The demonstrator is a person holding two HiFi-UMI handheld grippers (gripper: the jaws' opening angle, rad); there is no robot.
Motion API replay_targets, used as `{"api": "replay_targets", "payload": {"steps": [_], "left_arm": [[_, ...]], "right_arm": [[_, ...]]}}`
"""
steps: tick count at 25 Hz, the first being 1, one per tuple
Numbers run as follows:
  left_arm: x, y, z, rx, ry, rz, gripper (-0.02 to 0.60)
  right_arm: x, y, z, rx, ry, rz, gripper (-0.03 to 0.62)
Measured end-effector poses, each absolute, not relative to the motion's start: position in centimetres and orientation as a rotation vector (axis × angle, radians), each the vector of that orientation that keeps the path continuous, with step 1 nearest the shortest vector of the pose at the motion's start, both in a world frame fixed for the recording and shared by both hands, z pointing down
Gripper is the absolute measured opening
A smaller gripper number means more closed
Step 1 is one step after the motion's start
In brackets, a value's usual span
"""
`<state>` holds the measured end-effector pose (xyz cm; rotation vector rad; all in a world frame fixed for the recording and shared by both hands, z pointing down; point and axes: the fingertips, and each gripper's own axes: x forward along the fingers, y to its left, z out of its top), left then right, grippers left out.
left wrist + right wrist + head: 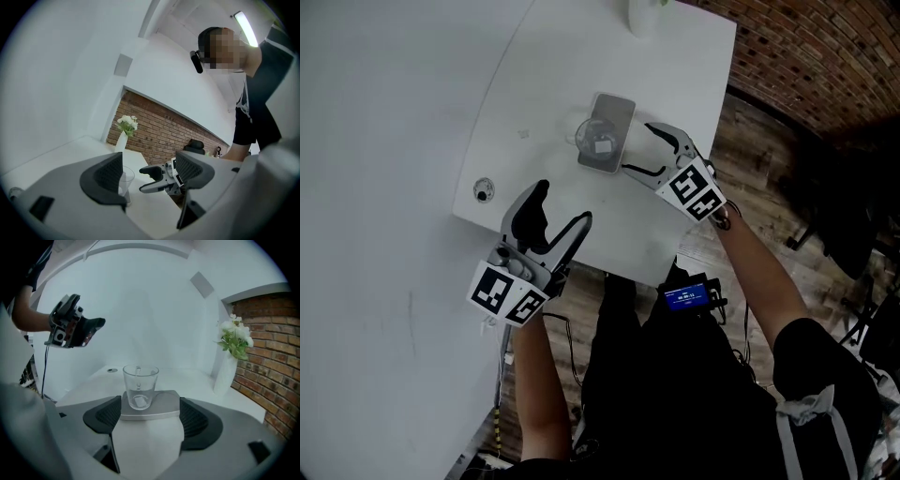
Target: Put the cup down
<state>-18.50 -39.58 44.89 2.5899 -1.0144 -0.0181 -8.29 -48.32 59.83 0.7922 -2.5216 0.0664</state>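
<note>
White table, broad and bare over most of its top, rounded along the near edge. Past its right side, brick wall and wooden floor. At the far edge, white vase with pale flowers, well apart from everything else. Near the middle, flat grey slab; to its left, small round grommet in the tabletop. Nothing between either hand-held gripper and the slab.

Cup of clear glass, empty, upright on the slab, a small pale patch at its base.

Right hand-held gripper tilted slightly down, tips just beside the slab's right edge, jaws spread wide and gripping nothing, cup standing clear ahead of them. Left hand-held gripper over the table's near edge, about level, jaws wide apart and empty.
</note>
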Motion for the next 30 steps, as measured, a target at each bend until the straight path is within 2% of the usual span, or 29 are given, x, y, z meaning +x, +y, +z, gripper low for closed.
{"api": "replay_targets", "payload": {"steps": [6,11,14,21,30], "left_arm": [[-17.4,-39.0,44.6,2.620,-0.983,-0.022,0.359],[-16.3,-37.7,43.7,2.641,-0.968,-0.022,0.342],[-15.9,-37.1,43.4,2.645,-0.964,-0.043,0.323],[-14.0,-35.8,42.9,2.673,-0.918,-0.060,0.240],[-12.1,-34.6,42.8,2.695,-0.843,-0.086,0.070]], "right_arm": [[-5.2,-47.6,55.8,0.937,-2.707,0.421,0.383],[-2.9,-45.7,51.6,1.031,-2.854,0.774,0.254],[-2.5,-44.1,49.1,1.019,-2.912,0.834,0.213],[-2.3,-40.2,45.1,0.940,-2.981,0.851,0.139],[-1.6,-37.8,44.1,0.938,-2.972,0.822,0.098]]}}
